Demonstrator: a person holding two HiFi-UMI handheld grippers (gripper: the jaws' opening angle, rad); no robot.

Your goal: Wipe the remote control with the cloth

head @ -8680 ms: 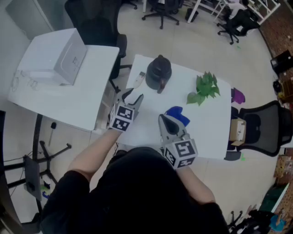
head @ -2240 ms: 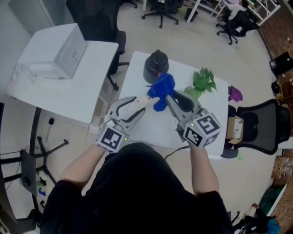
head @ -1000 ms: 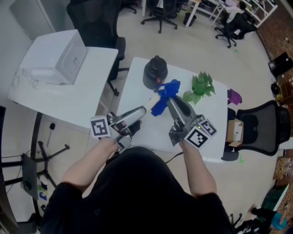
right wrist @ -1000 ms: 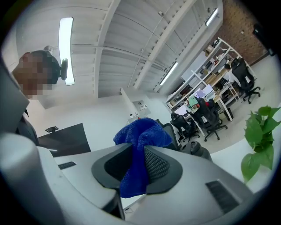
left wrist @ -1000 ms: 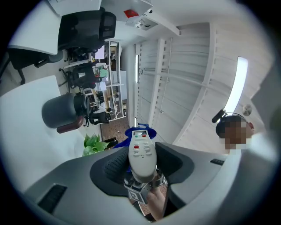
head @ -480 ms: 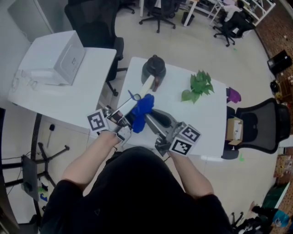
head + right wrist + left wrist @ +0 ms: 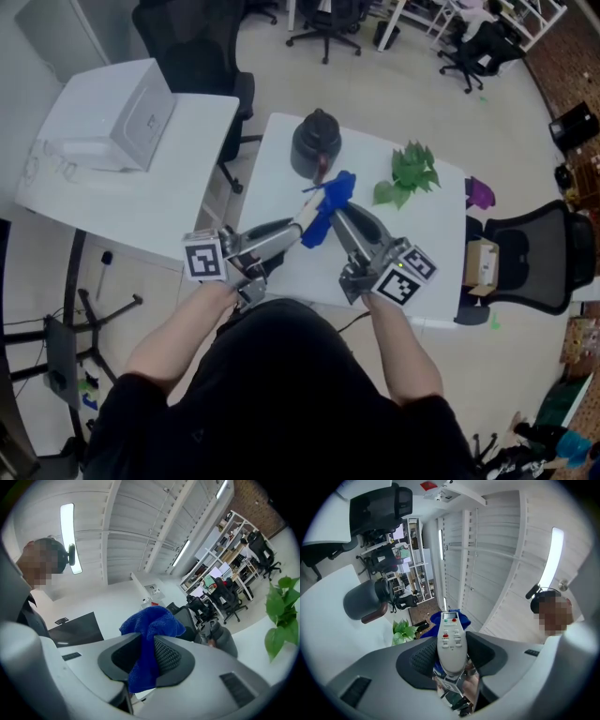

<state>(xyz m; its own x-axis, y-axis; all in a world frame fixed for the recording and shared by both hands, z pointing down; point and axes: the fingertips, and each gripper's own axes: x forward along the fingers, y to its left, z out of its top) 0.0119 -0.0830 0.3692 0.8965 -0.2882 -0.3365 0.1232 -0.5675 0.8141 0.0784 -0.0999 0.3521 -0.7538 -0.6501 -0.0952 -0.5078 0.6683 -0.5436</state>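
The remote control is clamped at its near end between the jaws of the left gripper and held above the white counter. The blue cloth is gripped in the closed jaws of the right gripper and is met at the remote's far end. A green plant and a dark pot are seen farther back on the counter.
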